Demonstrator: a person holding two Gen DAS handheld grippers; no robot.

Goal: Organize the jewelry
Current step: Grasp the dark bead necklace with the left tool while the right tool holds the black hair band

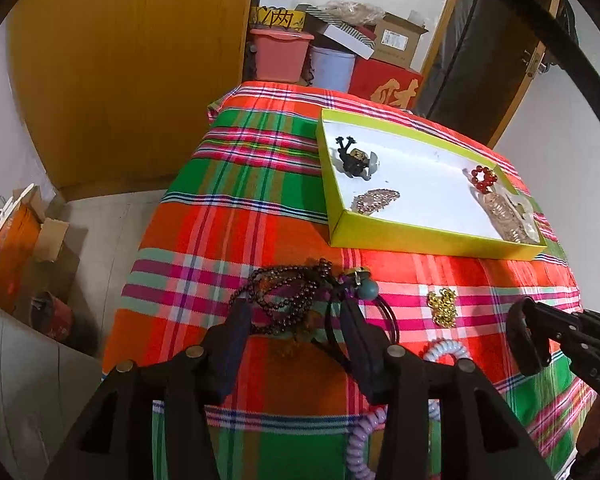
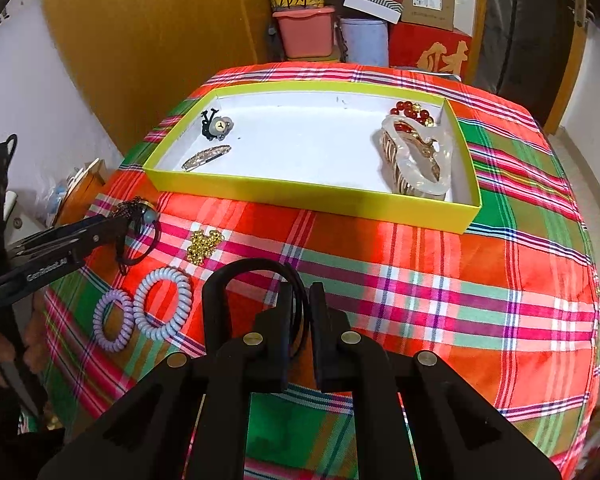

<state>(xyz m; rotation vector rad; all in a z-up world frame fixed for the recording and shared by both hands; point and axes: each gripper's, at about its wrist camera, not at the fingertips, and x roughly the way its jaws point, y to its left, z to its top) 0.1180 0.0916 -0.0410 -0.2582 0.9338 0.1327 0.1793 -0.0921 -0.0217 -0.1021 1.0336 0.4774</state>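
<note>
A yellow-rimmed white tray (image 2: 312, 190) (image 1: 432, 240) on the plaid cloth holds a black bear clip (image 2: 216, 126), a glitter barrette (image 2: 206, 157), a red bead bracelet (image 2: 412, 114) and a clear claw clip (image 2: 416, 160). My left gripper (image 1: 296, 312) is open, its fingers on either side of a dark bead necklace with a teal bead (image 1: 292, 296). My right gripper (image 2: 300, 300) is shut on a black hair band (image 2: 256, 270). A gold bead bracelet (image 2: 203, 246) and two coiled hair ties (image 2: 162, 304) lie on the cloth.
The round table's plaid cloth (image 2: 440, 300) falls away at the edges. Behind stand a wooden door (image 2: 148, 40), a pink bin (image 2: 306, 32), a red box (image 2: 432, 50) and cardboard boxes. Boxes sit on the floor at left (image 1: 24, 240).
</note>
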